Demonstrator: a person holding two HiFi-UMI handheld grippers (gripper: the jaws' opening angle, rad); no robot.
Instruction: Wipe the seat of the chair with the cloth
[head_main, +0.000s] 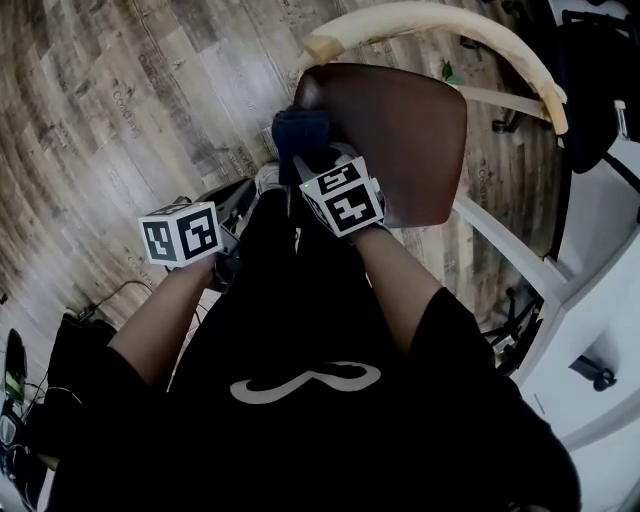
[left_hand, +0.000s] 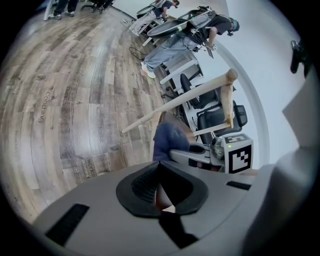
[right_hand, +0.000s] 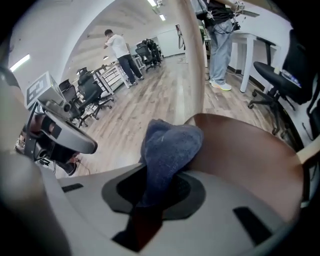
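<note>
The chair has a brown seat (head_main: 405, 140) and a pale curved wooden backrest (head_main: 450, 25). A dark blue cloth (head_main: 300, 130) lies bunched on the seat's near left edge. My right gripper (head_main: 312, 162) is shut on the cloth (right_hand: 169, 142), and the cloth's free end rests on the seat (right_hand: 250, 150). My left gripper (head_main: 238, 205) hangs to the left over the floor, apart from the chair. Its jaws look shut with nothing in them (left_hand: 160, 167). The left gripper view looks across at the cloth (left_hand: 169, 142) and the right gripper (left_hand: 202, 152).
A white desk (head_main: 600, 300) stands close on the right of the chair, and a black office chair (head_main: 590, 80) behind it. Cables and dark gear (head_main: 60, 340) lie on the wooden floor at the left. Standing people (right_hand: 220, 35) and more office chairs (right_hand: 90, 92) are farther off.
</note>
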